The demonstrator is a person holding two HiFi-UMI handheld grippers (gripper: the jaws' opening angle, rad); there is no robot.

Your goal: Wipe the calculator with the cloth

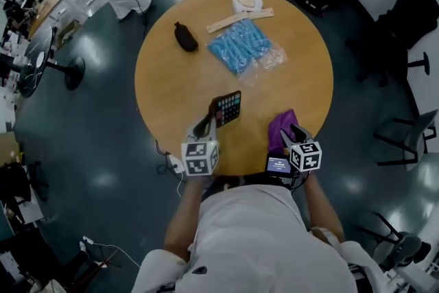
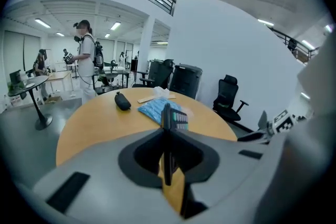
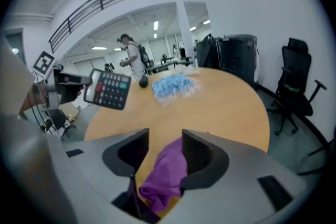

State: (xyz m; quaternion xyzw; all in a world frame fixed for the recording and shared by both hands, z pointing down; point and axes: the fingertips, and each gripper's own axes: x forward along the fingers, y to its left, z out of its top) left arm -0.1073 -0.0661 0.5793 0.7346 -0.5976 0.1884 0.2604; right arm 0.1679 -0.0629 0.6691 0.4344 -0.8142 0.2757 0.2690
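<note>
My left gripper (image 1: pixel 214 121) is clamped on the calculator (image 1: pixel 228 107), which is held above the table's (image 1: pixel 171 72) near edge, long axis running toward the centre, keys up. My right gripper (image 1: pixel 291 130) has its jaws apart around the purple cloth (image 1: pixel 282 125) at the near edge. Bare wood lies ahead.

The person wore a white short-sleeved shirt (image 1: pixel 267 243), while the left gripper (image 1: pixel 213 119) and the right gripper (image 1: pixel 293 131) had grey bodies with dark recesses behind the jaws, each bearing a white cube (image 1: pixel 199 157) with black square markers.
</note>
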